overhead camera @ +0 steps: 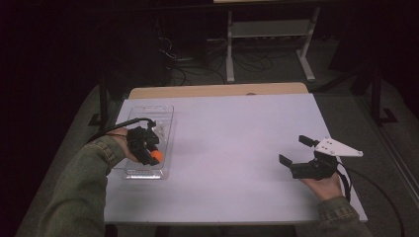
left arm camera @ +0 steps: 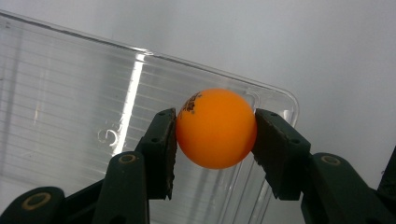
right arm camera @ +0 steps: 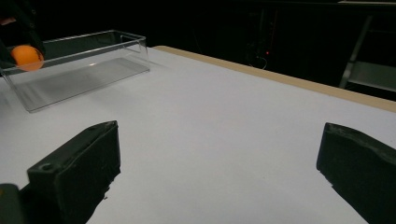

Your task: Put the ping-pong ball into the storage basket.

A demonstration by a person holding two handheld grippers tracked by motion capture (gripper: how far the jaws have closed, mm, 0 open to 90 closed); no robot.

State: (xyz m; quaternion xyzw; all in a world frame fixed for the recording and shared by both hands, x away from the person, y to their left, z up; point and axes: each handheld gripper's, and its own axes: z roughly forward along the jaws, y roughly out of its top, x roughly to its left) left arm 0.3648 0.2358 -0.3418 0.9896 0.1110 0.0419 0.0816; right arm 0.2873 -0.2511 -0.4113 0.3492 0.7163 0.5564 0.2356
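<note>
Below the left gripper [left arm camera: 215, 135] lies a clear, ribbed plastic tray [left arm camera: 70, 93]; its jaws clamp a smooth orange ball [left arm camera: 215, 128] over the tray's corner. Well apart, the right gripper [right arm camera: 219, 163] gapes over bare white table [right arm camera: 210, 116].

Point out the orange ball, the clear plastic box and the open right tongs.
orange ball [left arm camera: 215, 128], left gripper view, middle of its front, between the pads.
clear plastic box [right arm camera: 133, 49], right gripper view, its far end wall.
right tongs [overhead camera: 296, 150], high view, gap midway between the two tips.
</note>
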